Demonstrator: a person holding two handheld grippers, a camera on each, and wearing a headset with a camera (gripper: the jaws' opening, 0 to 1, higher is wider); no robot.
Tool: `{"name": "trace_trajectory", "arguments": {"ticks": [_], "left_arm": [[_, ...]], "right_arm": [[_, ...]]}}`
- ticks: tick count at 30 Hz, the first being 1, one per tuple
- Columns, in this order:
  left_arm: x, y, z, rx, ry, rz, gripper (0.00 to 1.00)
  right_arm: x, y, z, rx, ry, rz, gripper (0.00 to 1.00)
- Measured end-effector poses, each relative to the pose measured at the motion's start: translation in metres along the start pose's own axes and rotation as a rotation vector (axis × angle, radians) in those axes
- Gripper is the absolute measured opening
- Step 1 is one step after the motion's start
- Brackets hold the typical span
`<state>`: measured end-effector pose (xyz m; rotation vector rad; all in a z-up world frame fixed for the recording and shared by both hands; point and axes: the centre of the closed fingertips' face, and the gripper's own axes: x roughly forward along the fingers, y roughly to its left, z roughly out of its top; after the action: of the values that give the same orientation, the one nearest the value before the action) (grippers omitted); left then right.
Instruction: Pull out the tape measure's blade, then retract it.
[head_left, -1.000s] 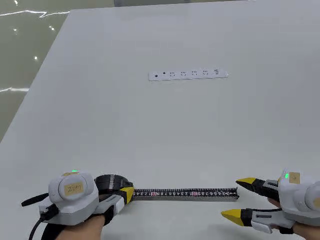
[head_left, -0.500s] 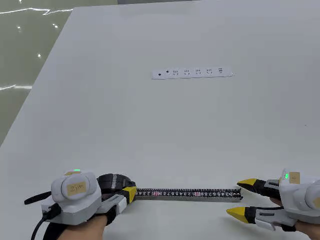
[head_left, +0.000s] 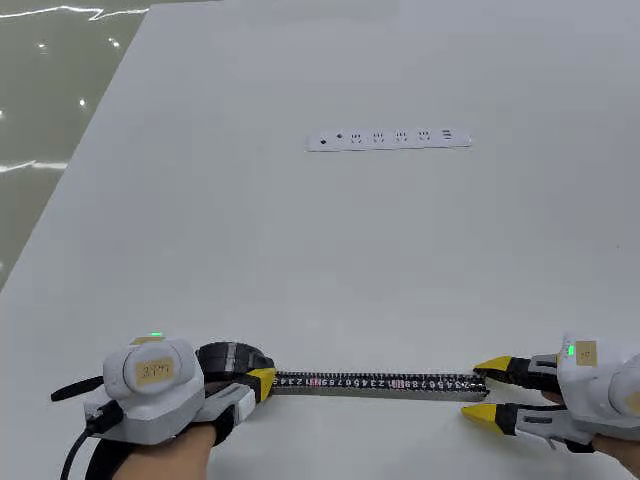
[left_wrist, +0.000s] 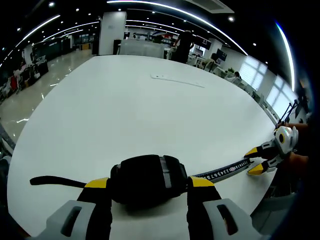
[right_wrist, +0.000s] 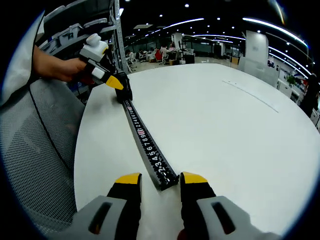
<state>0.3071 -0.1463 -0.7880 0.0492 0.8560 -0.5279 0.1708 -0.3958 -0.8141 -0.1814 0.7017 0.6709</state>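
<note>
Two yellow-tipped jaws of the left gripper (left_wrist: 150, 182) are closed against the sides of the tape measure (left_wrist: 147, 176); its black body sits squarely between them, resting on the white table (left_wrist: 125, 110); a dark strap (left_wrist: 55, 181) trails from it out past the left-hand jaw. The blade (left_wrist: 222, 172) leaves the tape measure just ahead of the right-hand jaw and lies flat on the table, numbers up, reaching away to the right gripper (left_wrist: 257, 161).

In the right gripper view the blade's free end lies between that gripper's two jaws, level with their tips and nearer the right-hand one; the jaws stand partly open, set wider than the blade, with bare table showing beside the left-hand jaw; whether the right-hand jaw touches the blade's edge cannot be told. From there the blade runs ahead of the jaws and a little leftward to the tape measure at the far end, where a hand (right_wrist: 60, 67) holds the left gripper.

Farther off, well ahead of both pairs of jaws and well apart from the blade, a white power strip (head_left: 388, 138) lies flat on the table.
</note>
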Motion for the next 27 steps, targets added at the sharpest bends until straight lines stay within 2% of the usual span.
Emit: {"name": "trace_trajectory", "arguments": {"ticks": [10,17,22,27], "left_arm": [[0.0002,0.0,-0.0002,0.001,-0.001,-0.001,0.57],[0.0006,0.0001,0.0001,0.0,0.0,0.0,0.57],[0.0003,-0.0003,0.0,0.0,-0.003,0.005,0.58],[0.0004,-0.0004,0.0006,-0.002,-0.002,0.009,0.58]], "right_arm": [[0.0006,-0.0066,-0.0014,-0.054,-0.014,0.003,0.18],[0.0005,-0.0068,-0.0012,-0.098,-0.021,0.024,0.15],[0.0004,-0.008,-0.0014,-0.061,-0.031,0.016,0.15],[0.0005,-0.0082,-0.0012,-0.046,-0.014,0.011,0.15]]}}
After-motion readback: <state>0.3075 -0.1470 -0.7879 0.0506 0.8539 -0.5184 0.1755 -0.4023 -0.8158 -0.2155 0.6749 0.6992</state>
